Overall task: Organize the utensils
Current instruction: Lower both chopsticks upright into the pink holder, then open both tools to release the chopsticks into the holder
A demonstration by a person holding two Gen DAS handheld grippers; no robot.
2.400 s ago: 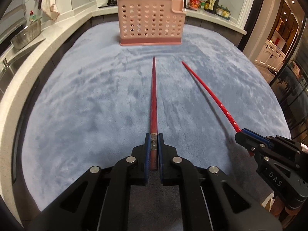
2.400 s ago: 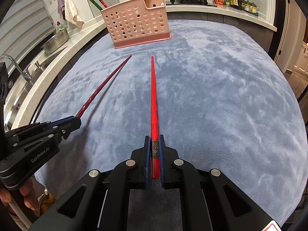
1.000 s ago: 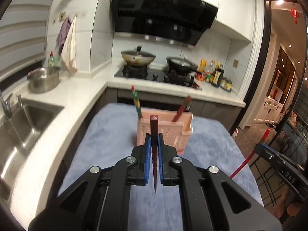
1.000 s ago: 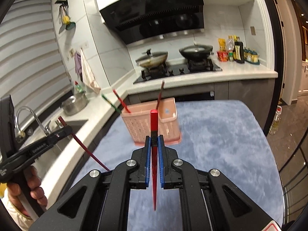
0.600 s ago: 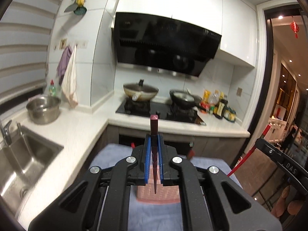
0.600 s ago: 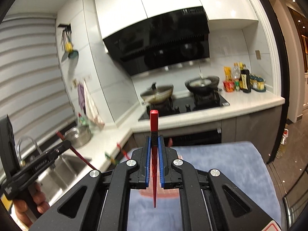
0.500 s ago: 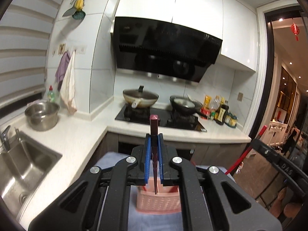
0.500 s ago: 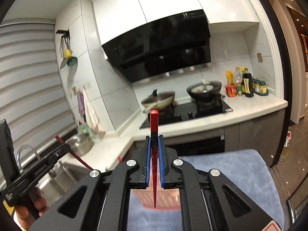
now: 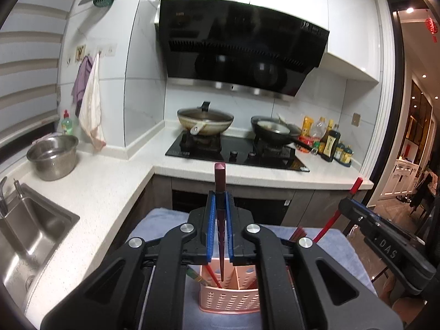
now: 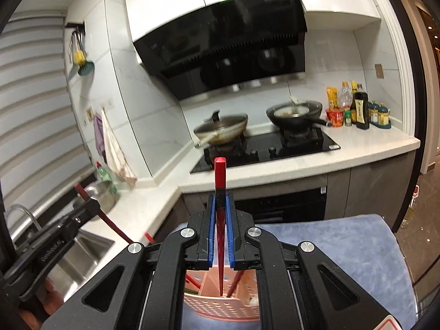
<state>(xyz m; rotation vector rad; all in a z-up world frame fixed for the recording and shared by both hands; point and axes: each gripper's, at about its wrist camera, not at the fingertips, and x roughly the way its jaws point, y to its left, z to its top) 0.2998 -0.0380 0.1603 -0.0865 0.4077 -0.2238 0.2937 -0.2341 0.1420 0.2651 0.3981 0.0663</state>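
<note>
My left gripper [image 9: 220, 209] is shut on a dark red chopstick [image 9: 220, 181], held upright with its thin tip hanging over the pink perforated utensil basket [image 9: 231, 299]. My right gripper [image 10: 220, 209] is shut on a bright red chopstick [image 10: 220, 176], also upright, tip just above the same basket [image 10: 220, 308]. The basket holds several chopsticks. The right gripper shows in the left wrist view [image 9: 349, 206], the left gripper in the right wrist view [image 10: 90, 206].
The basket stands on a blue-grey cloth [image 10: 343, 244] over a table. Behind is a white counter [image 9: 110, 181] with a sink [image 9: 24, 236], a steel pot [image 9: 52, 152], a hob with two woks [image 9: 206, 119] and sauce bottles [image 9: 330, 141].
Both grippers lifted the chopsticks off the cloth, turned them upright and carried them over the basket. In the last half second both have come closer above it.
</note>
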